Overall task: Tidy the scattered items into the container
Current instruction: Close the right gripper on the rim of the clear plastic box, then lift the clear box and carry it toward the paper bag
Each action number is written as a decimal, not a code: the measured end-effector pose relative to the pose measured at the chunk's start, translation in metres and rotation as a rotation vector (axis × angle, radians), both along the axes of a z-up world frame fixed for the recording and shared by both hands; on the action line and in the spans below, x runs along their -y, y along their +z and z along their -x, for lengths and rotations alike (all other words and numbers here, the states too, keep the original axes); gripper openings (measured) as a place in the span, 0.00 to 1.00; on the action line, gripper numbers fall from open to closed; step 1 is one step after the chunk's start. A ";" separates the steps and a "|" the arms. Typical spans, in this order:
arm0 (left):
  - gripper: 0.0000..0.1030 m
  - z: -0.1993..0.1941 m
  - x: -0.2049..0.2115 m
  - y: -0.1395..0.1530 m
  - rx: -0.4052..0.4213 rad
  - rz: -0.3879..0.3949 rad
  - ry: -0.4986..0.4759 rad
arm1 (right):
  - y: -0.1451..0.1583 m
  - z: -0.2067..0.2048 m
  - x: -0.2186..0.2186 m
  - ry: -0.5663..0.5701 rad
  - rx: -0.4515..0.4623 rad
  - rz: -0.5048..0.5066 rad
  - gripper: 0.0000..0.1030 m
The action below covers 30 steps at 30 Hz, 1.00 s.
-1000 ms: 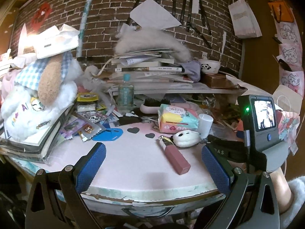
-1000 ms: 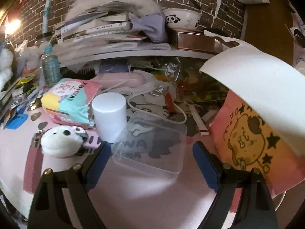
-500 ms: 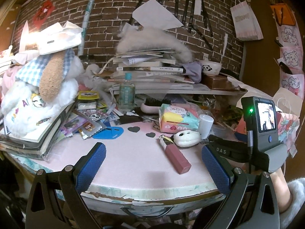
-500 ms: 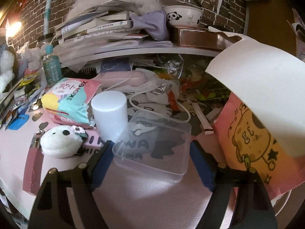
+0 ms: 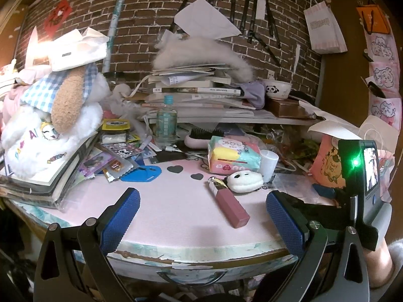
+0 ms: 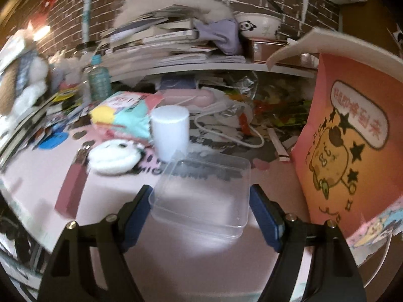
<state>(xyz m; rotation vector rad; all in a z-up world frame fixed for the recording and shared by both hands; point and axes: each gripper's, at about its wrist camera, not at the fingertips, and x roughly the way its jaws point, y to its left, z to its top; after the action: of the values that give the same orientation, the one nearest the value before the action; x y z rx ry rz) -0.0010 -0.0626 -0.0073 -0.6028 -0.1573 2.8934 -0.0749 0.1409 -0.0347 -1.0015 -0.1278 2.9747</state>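
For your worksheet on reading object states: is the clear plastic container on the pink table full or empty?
Empty. Through the clear plastic container only the pink table and its printed pattern show; nothing lies inside. The right claw brackets it.

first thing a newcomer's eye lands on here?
Probably the clear plastic container on the pink table, sitting between the right hand-held gripper fingers. Next, the orange cartoon bag at its right, and the mauve lipstick tube ahead of the open left hand-held gripper.

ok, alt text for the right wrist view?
The right claw brackets a clear plastic container on a pink table, its blue pads at the container's sides. Behind stand a white cup and a tissue pack.
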 end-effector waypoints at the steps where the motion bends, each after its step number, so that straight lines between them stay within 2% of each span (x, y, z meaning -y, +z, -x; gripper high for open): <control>1: 0.97 -0.001 -0.001 0.000 -0.001 0.000 0.000 | 0.000 -0.001 0.001 0.000 -0.001 -0.005 0.73; 12: 0.97 -0.001 -0.002 -0.001 0.001 0.001 -0.002 | -0.005 0.010 0.005 -0.036 0.010 -0.029 0.76; 16: 0.97 -0.001 -0.003 -0.001 0.002 0.000 -0.001 | -0.006 0.008 0.002 -0.031 -0.005 -0.017 0.72; 23: 0.97 0.001 -0.006 -0.003 0.010 0.002 0.000 | -0.001 -0.001 0.002 0.010 -0.037 -0.001 0.70; 30: 0.97 0.007 -0.010 -0.008 0.044 0.004 0.000 | 0.019 -0.010 0.004 0.089 -0.062 0.048 0.70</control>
<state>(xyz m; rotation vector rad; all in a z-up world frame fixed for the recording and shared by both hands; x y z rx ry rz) -0.0078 -0.0528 -0.0156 -0.6682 -0.1571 2.8824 -0.0649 0.1372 -0.0155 -0.9306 -0.1034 3.0997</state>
